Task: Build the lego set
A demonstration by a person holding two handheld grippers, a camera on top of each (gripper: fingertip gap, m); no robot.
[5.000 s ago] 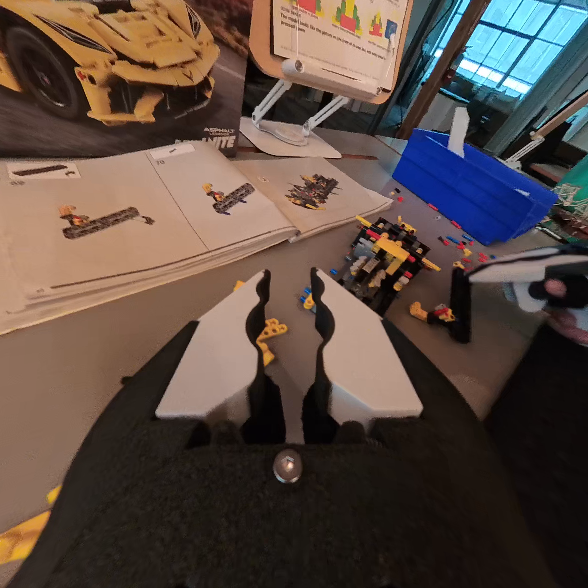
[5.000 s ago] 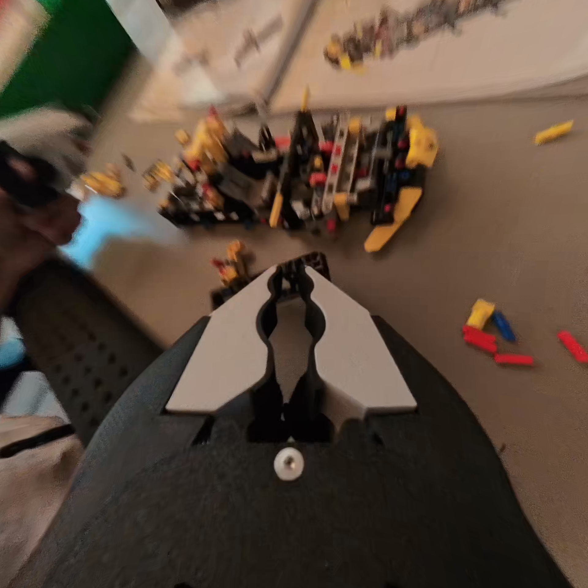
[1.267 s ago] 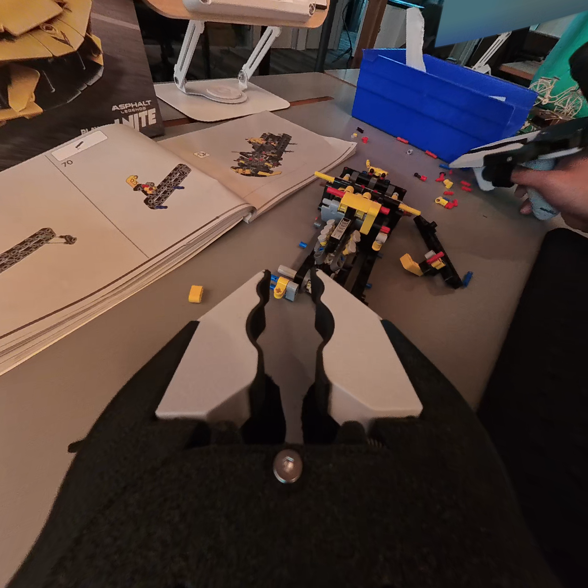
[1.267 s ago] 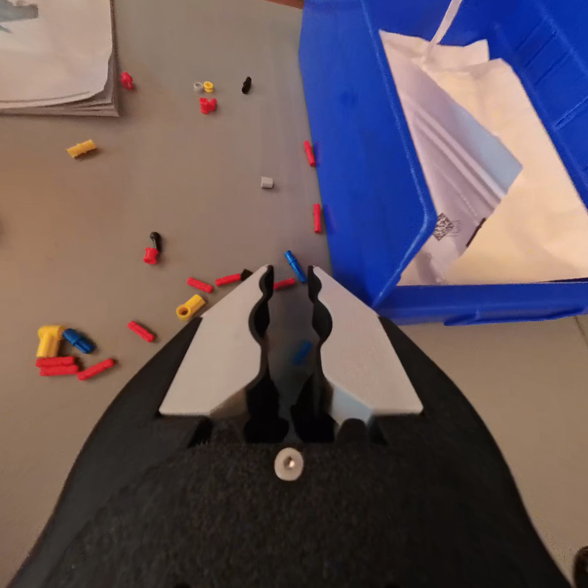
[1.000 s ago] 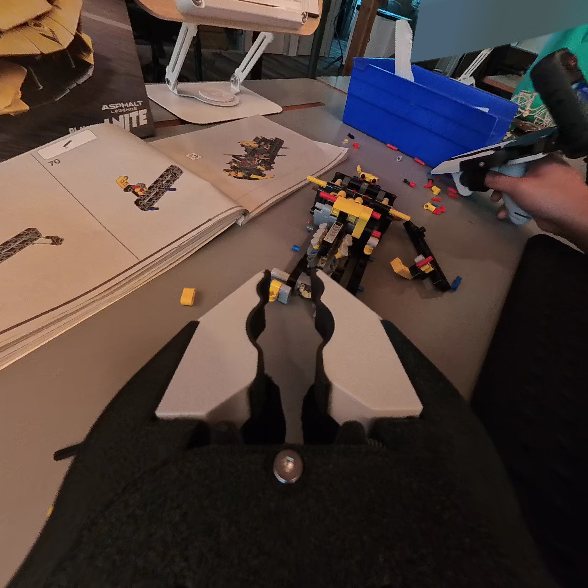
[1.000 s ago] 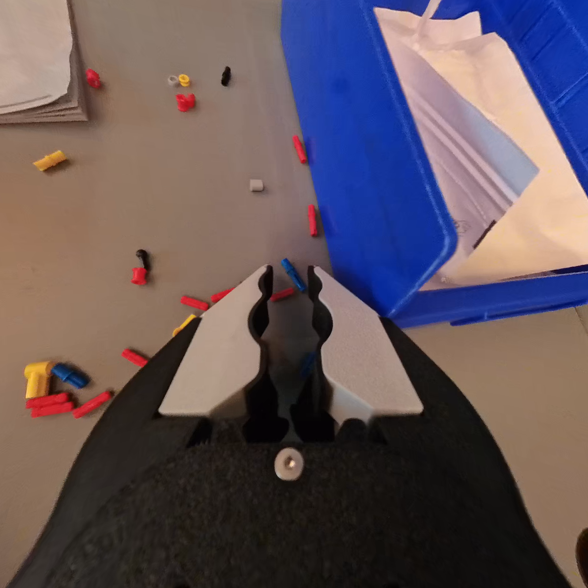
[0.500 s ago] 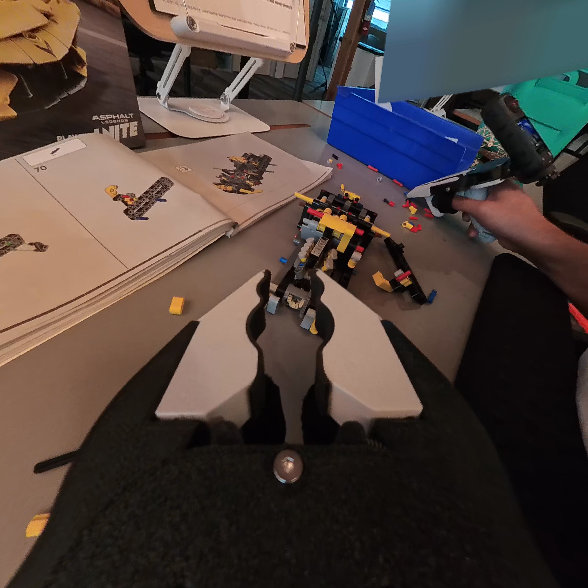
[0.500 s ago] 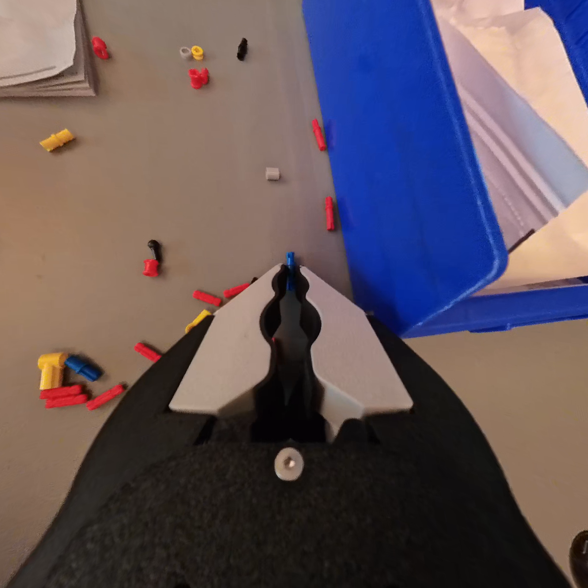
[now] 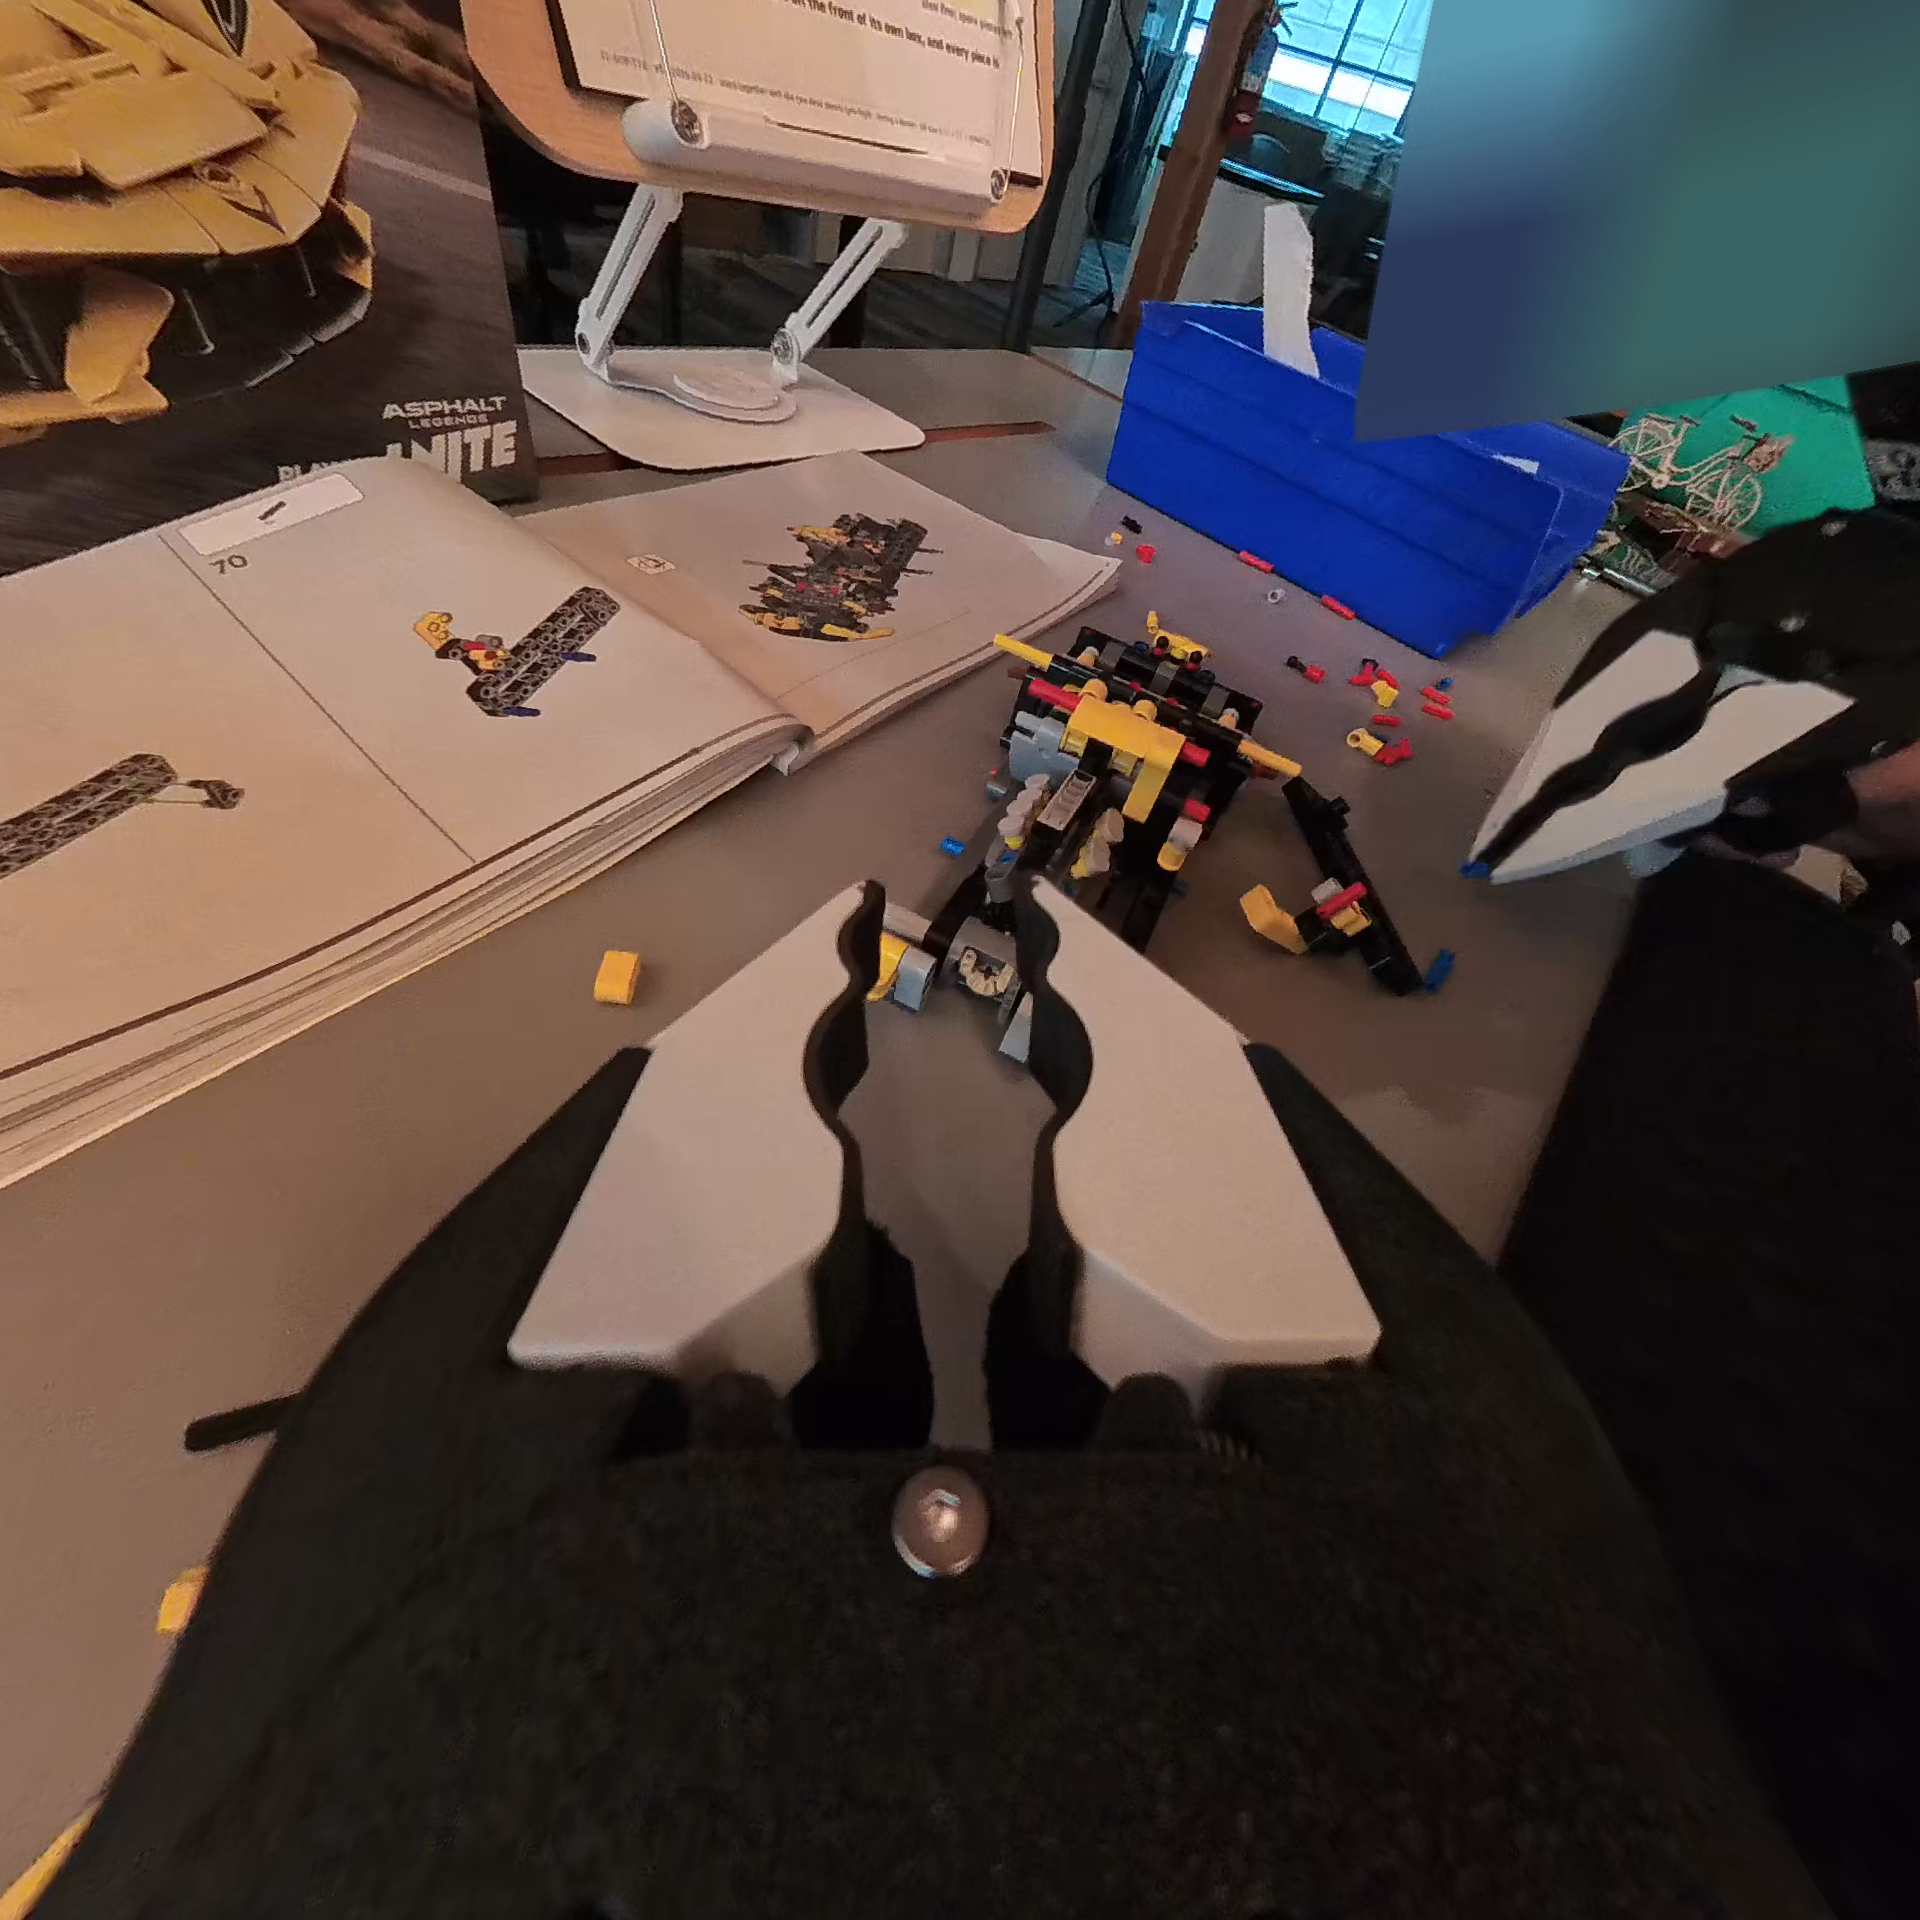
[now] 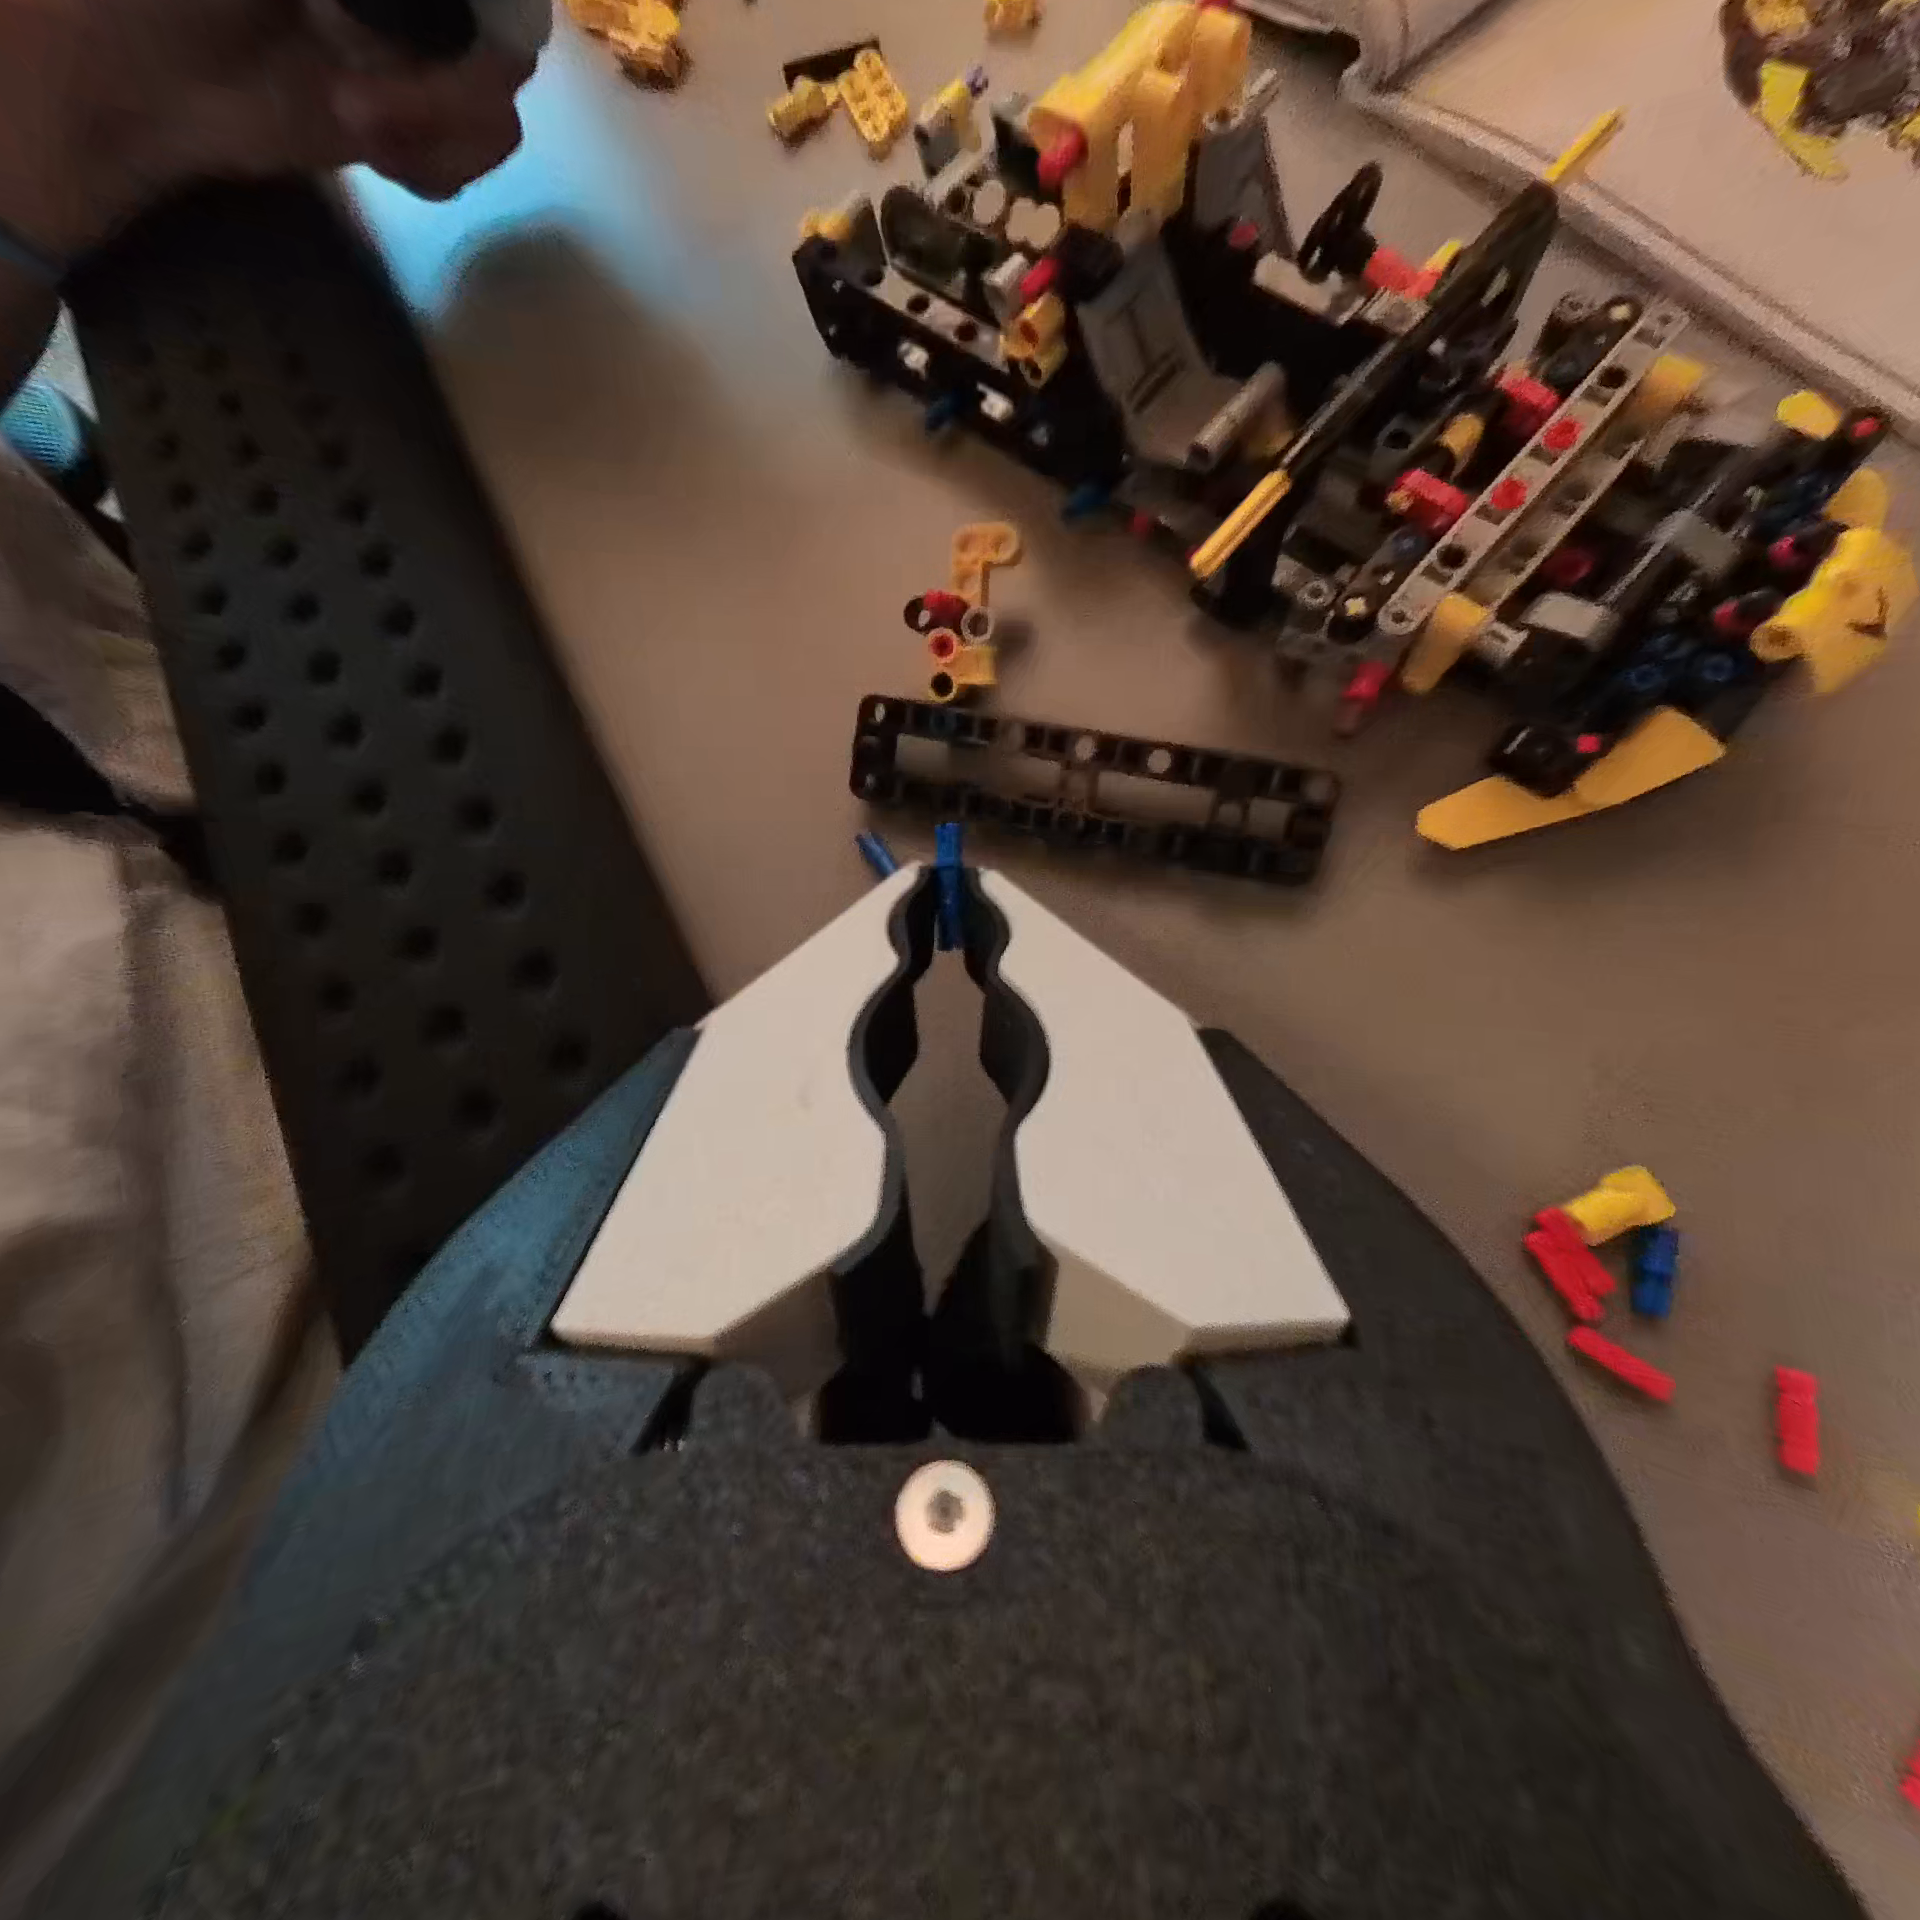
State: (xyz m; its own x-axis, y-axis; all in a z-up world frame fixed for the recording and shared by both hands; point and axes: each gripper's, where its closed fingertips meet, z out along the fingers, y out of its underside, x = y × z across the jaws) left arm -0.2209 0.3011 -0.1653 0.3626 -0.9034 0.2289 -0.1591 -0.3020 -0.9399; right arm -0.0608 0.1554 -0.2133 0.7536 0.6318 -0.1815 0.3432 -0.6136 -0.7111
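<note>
The partly built black and yellow car chassis [image 9: 1117, 774] stands on the grey table, also in the right wrist view [image 10: 1351, 416]. A black beam frame [image 10: 1091, 790] with a small red and yellow cluster [image 10: 956, 634] lies beside it; it also shows in the left wrist view [image 9: 1345, 883]. My right gripper [image 10: 948, 883] is shut on a blue pin [image 10: 948, 873], just short of the frame's near edge; it shows at the right of the left wrist view [image 9: 1481, 868]. My left gripper [image 9: 948, 904] is open and empty, at the chassis's near end.
An open instruction booklet [image 9: 416, 727] lies at the left, with the set's box [image 9: 208, 260] and a stand [image 9: 727, 395] behind. A blue bin [image 9: 1351, 520] stands at the back right. Loose red, yellow and blue pins [image 10: 1610, 1268] are scattered about. A black perforated chair part [image 10: 343, 727] borders the table. Left tips to right tips: about 25 centimetres.
My right gripper closed on the blue pin near the blue bin and carried it over to the black beam frame. My left gripper stayed open by the chassis.
</note>
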